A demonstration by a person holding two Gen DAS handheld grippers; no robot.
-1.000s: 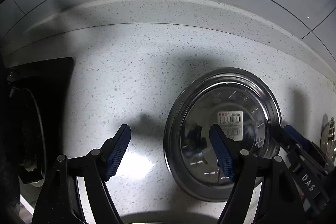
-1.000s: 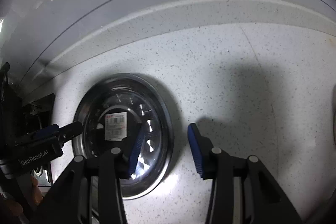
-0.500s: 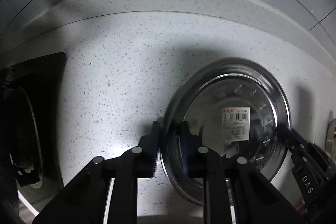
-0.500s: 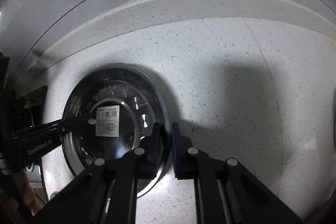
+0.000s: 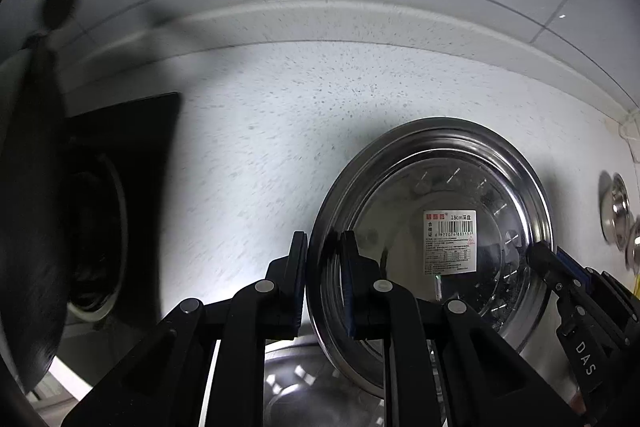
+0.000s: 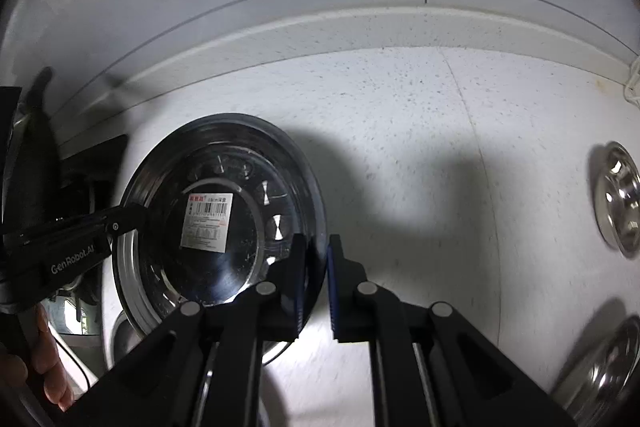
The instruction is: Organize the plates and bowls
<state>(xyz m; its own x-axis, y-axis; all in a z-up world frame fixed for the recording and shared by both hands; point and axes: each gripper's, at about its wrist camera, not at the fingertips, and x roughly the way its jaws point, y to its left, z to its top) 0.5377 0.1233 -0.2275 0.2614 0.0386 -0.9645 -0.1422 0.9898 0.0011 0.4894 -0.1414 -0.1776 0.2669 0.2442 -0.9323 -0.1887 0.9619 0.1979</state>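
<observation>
A round steel plate (image 5: pixel 496 187) with a white barcode label hangs lifted above the speckled white counter; it also shows in the right wrist view (image 6: pixel 168 171). My left gripper (image 5: pixel 323 279) is shut on the plate's left rim. My right gripper (image 6: pixel 317 279) is shut on its right rim. Each gripper shows at the far side of the plate in the other's view. Another steel dish (image 5: pixel 304 391) lies below the plate, partly hidden by my fingers.
A black stove (image 5: pixel 132 163) with a dark pan (image 5: pixel 28 227) sits at the left. Small steel bowls (image 6: pixel 618 199) lie on the counter (image 6: pixel 420 131) at the right, another bowl (image 6: pixel 608 367) nearer. A raised backsplash and grey tiled wall run along the back.
Both grippers have closed onto opposite rims of the plate and have raised it off the counter. A second dish now shows beneath it.
</observation>
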